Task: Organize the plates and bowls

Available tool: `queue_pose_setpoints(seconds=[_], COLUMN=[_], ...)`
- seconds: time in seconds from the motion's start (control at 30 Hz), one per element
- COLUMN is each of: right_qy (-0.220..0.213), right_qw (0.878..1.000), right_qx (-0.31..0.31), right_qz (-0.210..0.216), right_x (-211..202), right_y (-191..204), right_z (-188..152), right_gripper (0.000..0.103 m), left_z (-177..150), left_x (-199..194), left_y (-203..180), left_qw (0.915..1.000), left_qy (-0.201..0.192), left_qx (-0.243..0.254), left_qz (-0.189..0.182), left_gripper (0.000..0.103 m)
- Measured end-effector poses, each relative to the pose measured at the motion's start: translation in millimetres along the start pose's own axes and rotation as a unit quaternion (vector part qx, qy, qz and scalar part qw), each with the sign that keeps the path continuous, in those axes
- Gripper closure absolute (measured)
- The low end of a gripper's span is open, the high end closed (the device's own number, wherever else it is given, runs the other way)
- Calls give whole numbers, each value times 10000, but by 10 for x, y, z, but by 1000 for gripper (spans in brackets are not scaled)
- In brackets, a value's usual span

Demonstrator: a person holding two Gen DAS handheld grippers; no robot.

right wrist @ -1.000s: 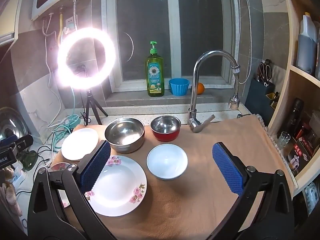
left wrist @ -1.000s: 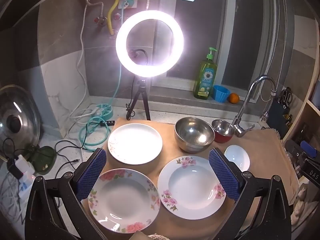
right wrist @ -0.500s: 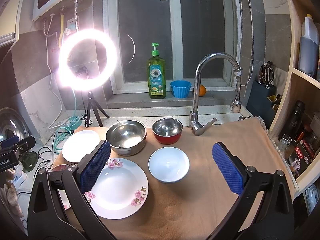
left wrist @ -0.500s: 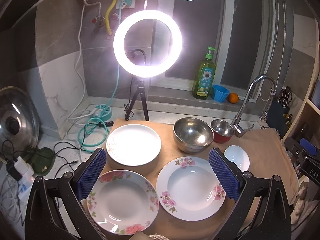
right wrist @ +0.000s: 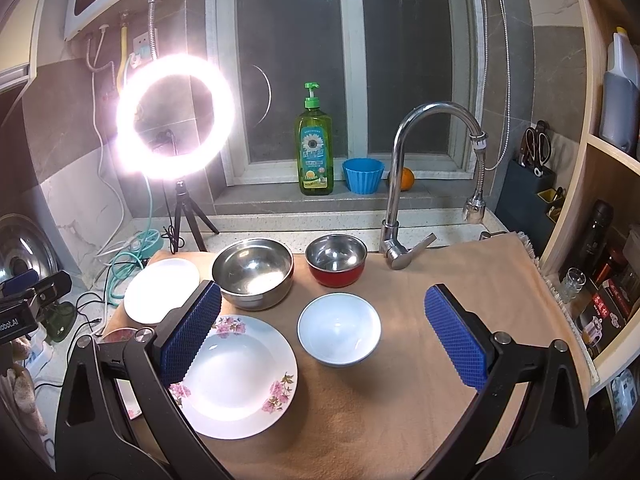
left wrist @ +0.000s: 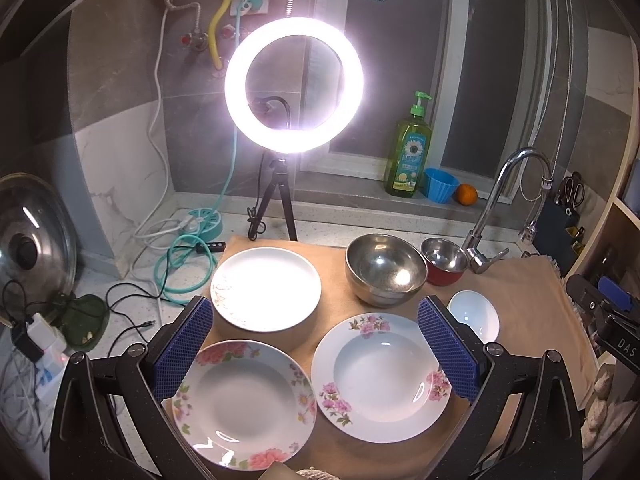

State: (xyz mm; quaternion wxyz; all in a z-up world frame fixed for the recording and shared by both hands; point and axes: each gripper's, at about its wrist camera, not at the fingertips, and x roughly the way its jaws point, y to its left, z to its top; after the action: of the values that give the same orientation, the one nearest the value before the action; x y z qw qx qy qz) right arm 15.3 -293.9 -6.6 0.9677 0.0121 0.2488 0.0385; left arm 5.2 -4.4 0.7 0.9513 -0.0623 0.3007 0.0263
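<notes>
Three plates, two floral (left wrist: 244, 404) (left wrist: 380, 372) and one plain white (left wrist: 266, 288), lie unstacked beside three separate bowls (right wrist: 253, 270) (right wrist: 336, 258) (right wrist: 339, 329). Nothing looks sorted yet. Left gripper (left wrist: 316, 350) and right gripper (right wrist: 324, 334) hover spread and empty.

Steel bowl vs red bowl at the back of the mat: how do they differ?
The large steel bowl is clearly wider than the red bowl. The steel bowl is bare metal outside; the red bowl has a red outer wall around a metal interior. The steel bowl stands left of the red bowl, which is nearer the faucet. Both stand upright and empty on the tan mat.
</notes>
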Motion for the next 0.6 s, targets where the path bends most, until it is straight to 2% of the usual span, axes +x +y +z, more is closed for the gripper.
queue_pose_setpoints(seconds=[0.6], right_qy=[27], right_qw=[10000], right_qx=[0], right_qz=[8], right_x=[62], right_y=[-21], right_z=[-24], right_gripper=[0], left_z=[22], left_x=[64], left_y=[-28], left_qw=[10000], left_qy=[23], left_qx=[-3], left_qz=[-16], left_gripper=[1])
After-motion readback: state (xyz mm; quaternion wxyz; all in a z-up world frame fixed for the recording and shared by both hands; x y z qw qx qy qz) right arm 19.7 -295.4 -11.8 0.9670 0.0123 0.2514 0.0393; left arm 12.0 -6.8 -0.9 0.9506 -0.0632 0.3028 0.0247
